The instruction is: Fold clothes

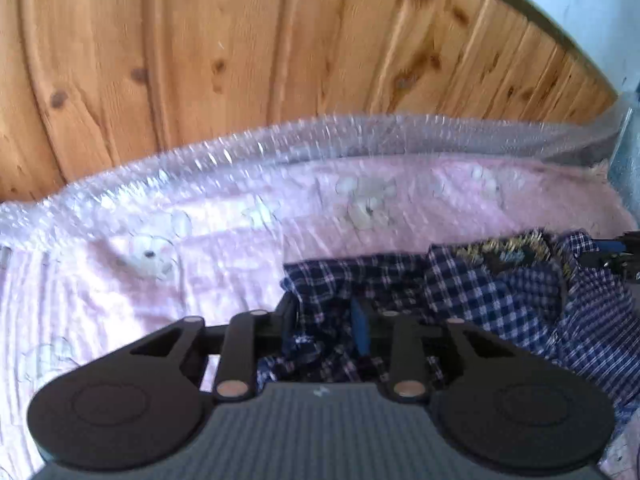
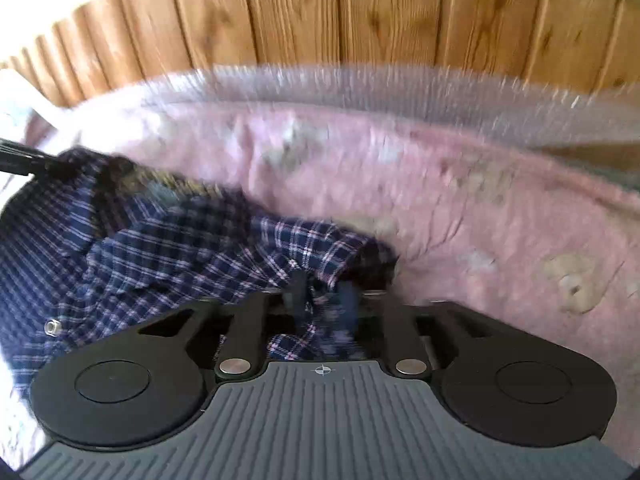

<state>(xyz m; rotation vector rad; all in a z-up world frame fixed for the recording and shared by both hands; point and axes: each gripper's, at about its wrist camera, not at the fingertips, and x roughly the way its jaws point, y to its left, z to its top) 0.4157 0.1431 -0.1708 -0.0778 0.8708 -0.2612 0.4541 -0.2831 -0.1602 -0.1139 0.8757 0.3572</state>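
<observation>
Nearest the lens in each view is the grey ribbed gripper body with its black linkage. The left gripper (image 1: 326,320) has its two fingers drawn close together on a bunched fold of the navy plaid shirt (image 1: 500,300), and the right gripper (image 2: 322,300) likewise pinches a fold of the same shirt (image 2: 132,248) between narrow fingers. The shirt lies crumpled: in the left wrist view it fills the lower right of the frame, in the right wrist view the left and centre, where a small metal snap (image 2: 51,326) shows at lower left. Under it spreads a pink blanket (image 1: 120,280) printed with pale teddy bears. Behind the blanket, a knotty pine plank wall (image 1: 240,40) fills the top of both frames, blurred.
</observation>
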